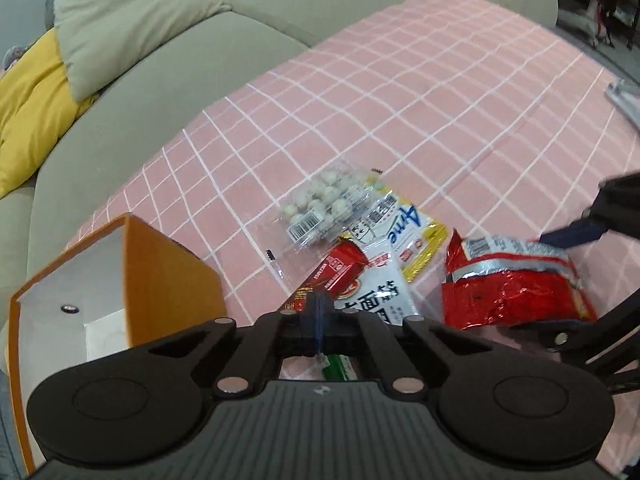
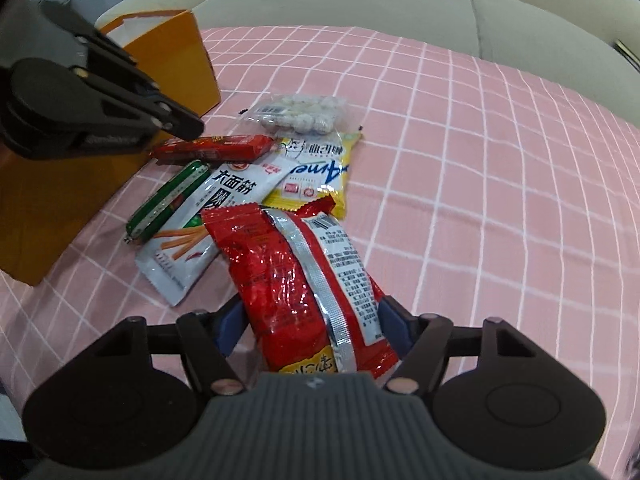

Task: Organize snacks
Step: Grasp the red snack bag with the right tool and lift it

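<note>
Snacks lie piled on the pink checked cloth (image 2: 480,160). My right gripper (image 2: 316,320) has its jaws closed around the large red foil bag (image 2: 296,272), which also shows in the left wrist view (image 1: 516,284). My left gripper (image 1: 318,312) is shut and empty, hovering above the red bar (image 1: 332,276) and the green sausage stick (image 2: 164,204). A white strip-snack pack (image 2: 216,208), a yellow pack (image 2: 320,172) and a clear bag of white balls (image 2: 304,114) lie beside them. The orange box (image 1: 160,268) stands open at the left.
A grey-green sofa (image 1: 168,92) with a yellow cushion (image 1: 28,112) runs behind the cloth. The cloth stretches away to the right of the pile. The orange box also shows in the right wrist view (image 2: 176,60), partly behind my left gripper (image 2: 192,126).
</note>
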